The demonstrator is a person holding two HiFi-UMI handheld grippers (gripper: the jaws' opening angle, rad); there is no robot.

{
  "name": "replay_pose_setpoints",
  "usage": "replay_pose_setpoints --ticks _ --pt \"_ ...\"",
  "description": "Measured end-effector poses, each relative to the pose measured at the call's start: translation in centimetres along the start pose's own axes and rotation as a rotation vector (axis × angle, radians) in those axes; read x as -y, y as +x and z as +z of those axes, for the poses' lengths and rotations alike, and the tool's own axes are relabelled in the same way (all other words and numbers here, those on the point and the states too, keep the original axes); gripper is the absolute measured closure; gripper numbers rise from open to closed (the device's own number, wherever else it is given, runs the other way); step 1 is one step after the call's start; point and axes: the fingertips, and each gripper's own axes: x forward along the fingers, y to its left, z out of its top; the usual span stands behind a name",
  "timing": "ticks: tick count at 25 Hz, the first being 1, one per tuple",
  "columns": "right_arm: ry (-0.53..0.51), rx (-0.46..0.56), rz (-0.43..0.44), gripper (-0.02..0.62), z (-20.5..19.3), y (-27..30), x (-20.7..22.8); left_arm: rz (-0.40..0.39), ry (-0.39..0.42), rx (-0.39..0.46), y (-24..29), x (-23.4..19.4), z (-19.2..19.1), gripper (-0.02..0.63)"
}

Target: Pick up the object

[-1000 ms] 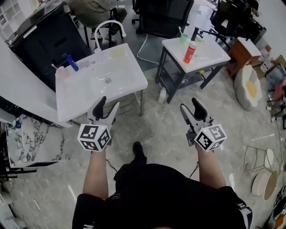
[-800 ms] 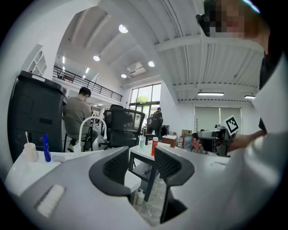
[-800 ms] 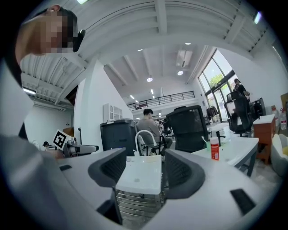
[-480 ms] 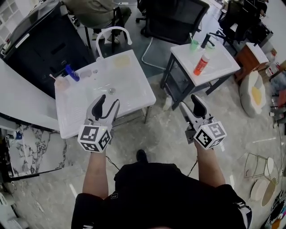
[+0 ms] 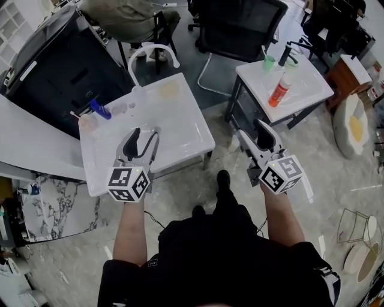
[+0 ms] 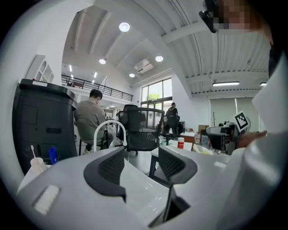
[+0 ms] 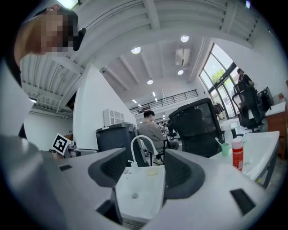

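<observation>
A white sink table (image 5: 180, 129) with a curved white faucet (image 5: 153, 51) stands at centre left. On its left rim are a blue bottle (image 5: 99, 109) and a cup holding a toothbrush (image 5: 87, 122). My left gripper (image 5: 144, 139) hovers over the table's front part; its jaws are opening and nothing is between them. In the left gripper view the left gripper (image 6: 141, 168) frames only bare white basin. My right gripper (image 5: 255, 137) stands open and empty over the floor between the two tables. The right gripper (image 7: 141, 175) looks toward the sink table (image 7: 139, 188).
A second white table (image 5: 306, 90) at the right carries a red bottle (image 5: 279, 90), a green cup (image 5: 269, 62) and a black pump bottle (image 5: 287, 54). Behind are black office chairs (image 5: 240, 27), a dark bin (image 5: 54, 66) and a seated person (image 5: 120, 12). A marble slab (image 5: 48, 198) lies at left.
Both tables have drawn closer and lower in the head view. My left gripper now reaches over the sink table's front; its jaws narrowed, then widened again. The right gripper stays open.
</observation>
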Motion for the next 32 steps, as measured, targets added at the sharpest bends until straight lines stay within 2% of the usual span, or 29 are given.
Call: replay_pose_setpoints --ticks 9,16,24,28,32 --pt "0.015 -0.021 0.112 0.36 0.6 9.3 9.1 0.103 -0.048 0.0 10.5 -2.4 1.1 0.364" --pt "0.033 -0.069 0.221 0.36 0.9 16.0 14.5 0.161 -0.053 -0.053 17.7 -3.2 1.3 0.337" --pt "0.044 -0.111 0.321 0.36 0.6 21.1 16.1 0.187 -0.039 -0.095 21.4 -3.7 1.2 0.337" --pt "0.032 -0.129 0.349 0.36 0.5 23.1 15.3 0.193 -0.026 -0.132 22.1 -5.3 0.1 0.337" --pt "0.022 -0.147 0.362 0.36 0.2 24.6 14.4 0.163 0.018 -0.199 23.4 -6.7 -2.0 0.338"
